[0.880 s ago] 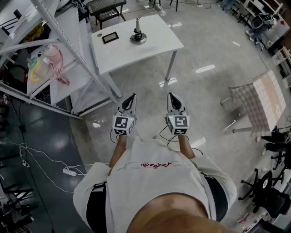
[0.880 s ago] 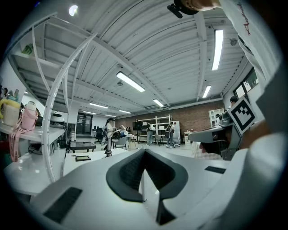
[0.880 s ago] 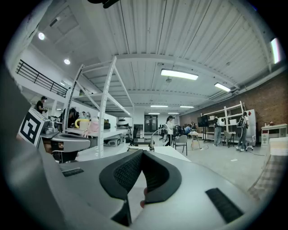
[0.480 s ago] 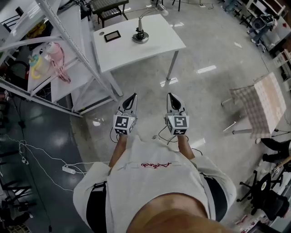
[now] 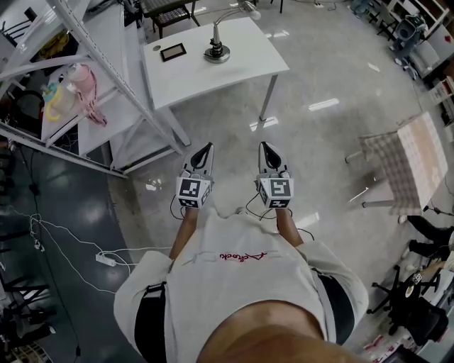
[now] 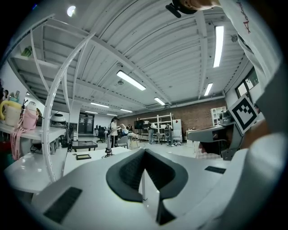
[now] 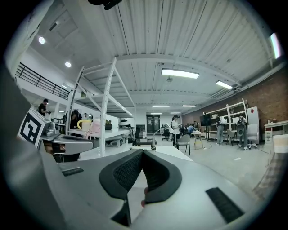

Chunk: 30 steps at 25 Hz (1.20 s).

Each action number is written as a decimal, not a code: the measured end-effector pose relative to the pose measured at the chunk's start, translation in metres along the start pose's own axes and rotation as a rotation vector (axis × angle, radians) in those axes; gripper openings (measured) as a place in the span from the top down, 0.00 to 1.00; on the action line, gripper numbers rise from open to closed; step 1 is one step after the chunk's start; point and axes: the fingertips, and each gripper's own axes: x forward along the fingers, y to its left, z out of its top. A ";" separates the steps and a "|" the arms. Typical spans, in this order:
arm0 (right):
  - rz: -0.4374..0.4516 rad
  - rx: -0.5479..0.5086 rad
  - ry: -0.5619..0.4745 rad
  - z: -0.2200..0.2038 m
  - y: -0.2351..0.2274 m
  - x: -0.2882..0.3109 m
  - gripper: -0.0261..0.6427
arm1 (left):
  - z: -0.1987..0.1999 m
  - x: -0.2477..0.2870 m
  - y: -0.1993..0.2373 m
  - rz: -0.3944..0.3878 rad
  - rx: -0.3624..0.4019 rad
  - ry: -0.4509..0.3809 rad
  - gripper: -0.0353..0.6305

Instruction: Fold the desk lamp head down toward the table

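Note:
A silver gooseneck desk lamp (image 5: 217,51) stands on a white table (image 5: 241,67) far ahead in the head view, its neck arching right to the head (image 5: 250,12). It also shows small and distant as the lamp (image 6: 108,151) in the left gripper view and the lamp (image 7: 154,142) in the right gripper view. My left gripper (image 5: 206,150) and right gripper (image 5: 264,149) are held level side by side over the floor, well short of the table. Both are shut with nothing between the jaws.
A small dark tablet (image 5: 172,52) lies on the table left of the lamp. A white metal shelving rack (image 5: 106,78) with a pink bag (image 5: 89,99) stands at left. A checked cloth stand (image 5: 408,159) is at right. Cables and a power strip (image 5: 106,259) lie on the floor.
The table and lamp have shifted slightly in the head view as the head camera moved. Both grippers keep the same pose, shut.

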 end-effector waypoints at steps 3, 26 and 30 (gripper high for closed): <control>0.007 0.001 0.001 -0.002 -0.011 -0.001 0.93 | 0.001 0.008 -0.008 0.004 -0.001 -0.002 0.91; 0.089 -0.021 0.009 -0.011 -0.037 0.016 0.93 | -0.016 0.032 -0.015 0.089 -0.033 0.003 0.91; 0.087 -0.022 0.014 -0.016 -0.044 0.024 0.93 | -0.018 0.043 -0.012 0.089 -0.037 0.006 0.91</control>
